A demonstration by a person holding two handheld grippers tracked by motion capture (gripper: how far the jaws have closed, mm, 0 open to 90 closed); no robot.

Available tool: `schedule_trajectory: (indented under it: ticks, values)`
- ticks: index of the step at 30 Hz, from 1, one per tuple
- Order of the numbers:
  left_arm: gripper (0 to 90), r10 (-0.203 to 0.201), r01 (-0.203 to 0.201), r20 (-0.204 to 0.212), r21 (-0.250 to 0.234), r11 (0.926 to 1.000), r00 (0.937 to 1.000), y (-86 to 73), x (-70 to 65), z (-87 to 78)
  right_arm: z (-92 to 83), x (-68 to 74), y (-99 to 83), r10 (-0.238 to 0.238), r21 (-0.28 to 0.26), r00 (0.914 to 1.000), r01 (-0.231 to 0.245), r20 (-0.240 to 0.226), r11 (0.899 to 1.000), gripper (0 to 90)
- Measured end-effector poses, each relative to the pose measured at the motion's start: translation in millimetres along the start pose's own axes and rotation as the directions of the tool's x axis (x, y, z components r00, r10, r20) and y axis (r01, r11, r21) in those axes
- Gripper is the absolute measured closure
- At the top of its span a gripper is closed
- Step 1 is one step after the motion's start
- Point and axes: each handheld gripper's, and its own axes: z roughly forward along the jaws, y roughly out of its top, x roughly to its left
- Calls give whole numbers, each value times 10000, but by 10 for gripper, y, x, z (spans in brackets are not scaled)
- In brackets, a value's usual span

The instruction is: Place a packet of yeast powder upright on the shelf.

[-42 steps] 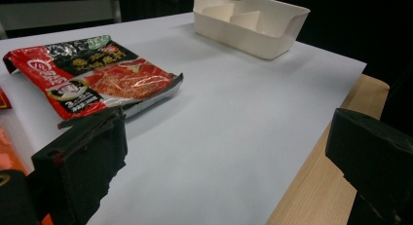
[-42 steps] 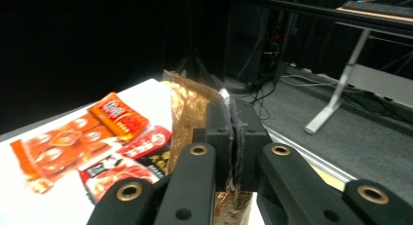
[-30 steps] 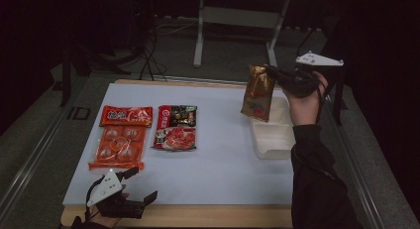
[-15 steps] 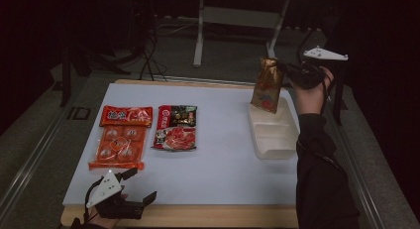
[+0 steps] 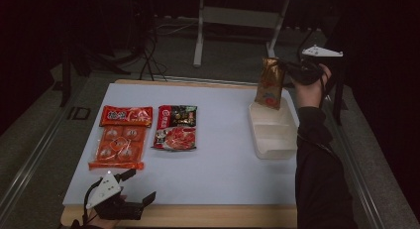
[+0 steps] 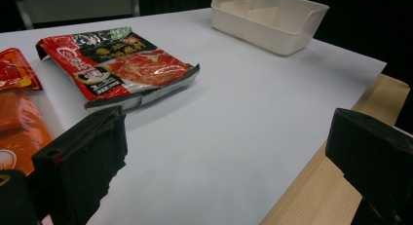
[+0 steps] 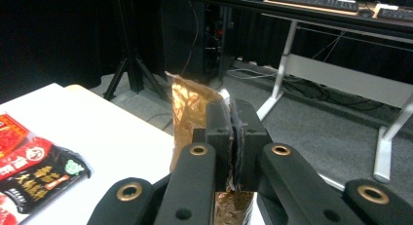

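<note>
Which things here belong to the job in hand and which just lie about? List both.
In the job:
- right tongs, shut on the gold packet
- white divided tray, below the packet

Lying about, for now:
- red noodle packet
- orange snack packs
- left tongs, open at the table's near edge

Tongs (image 6: 229, 161) gape — red packet (image 6: 119, 66), cream tray (image 6: 272, 28) beyond.

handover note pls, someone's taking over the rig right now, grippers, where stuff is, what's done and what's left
Right gripper: shut on the gold foil snack pouch, held upright above the far end of the cream plastic divided bin.
Left gripper: open, holding nothing, at the table's near edge.
On the white mat: red flat packet, orange multi-pack, red-and-black noodle packet.
Done: pouch lifted.
Left: probably lower the pouch into the bin; nothing is in it yet.
</note>
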Motion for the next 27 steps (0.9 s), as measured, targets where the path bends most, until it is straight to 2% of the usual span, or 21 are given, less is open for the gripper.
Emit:
schedule_trajectory:
  ticks: [3, 5, 8, 9, 12, 13, 14, 18, 27]
  values:
    - [19, -38, 38, -21, -2, 10000, 10000, -3, -2, -6, 43, -26, -19, -282, -71, 9995, 281, -107, 9996, 874]
    - [19, -51, 51, -12, 2, 10000, 10000, -4, -4, -10, 94, -30, -38, -718, 92, 9973, 717, 124, 9974, 873]
    - [19, -49, 49, -22, 28, 10000, 10000, -6, -6, -12, 138, -50, -68, -701, 115, 9975, 700, 99, 9975, 873]
    - [19, -58, 58, -35, 27, 10000, 10000, -6, -5, -14, 161, -57, -82, -766, 205, 9968, 761, 240, 9969, 873]
    - [19, -80, 80, -46, 24, 10000, 10000, -7, -4, -16, 256, -75, -174, -839, 250, 9965, 838, 47, 9962, 872]
    - [19, -68, 69, -42, 30, 10000, 10000, -7, -4, -14, 256, -75, -174, -839, 250, 9965, 838, 47, 9962, 872]
    - [19, -67, 67, -32, 40, 10000, 10000, -7, -6, -12, 293, -80, -220, -829, 238, 9963, 834, -216, 9962, 871]
    - [19, -64, 64, -36, 21, 10000, 10000, -6, -8, -15, 322, -73, -279, -468, 120, 9968, 477, -641, 9988, 871]
    - [19, -37, 37, -30, -8, 10000, 10000, -5, -3, -14, 284, -65, -358, -81, 50, 9936, 87, -1126, 9999, 871]
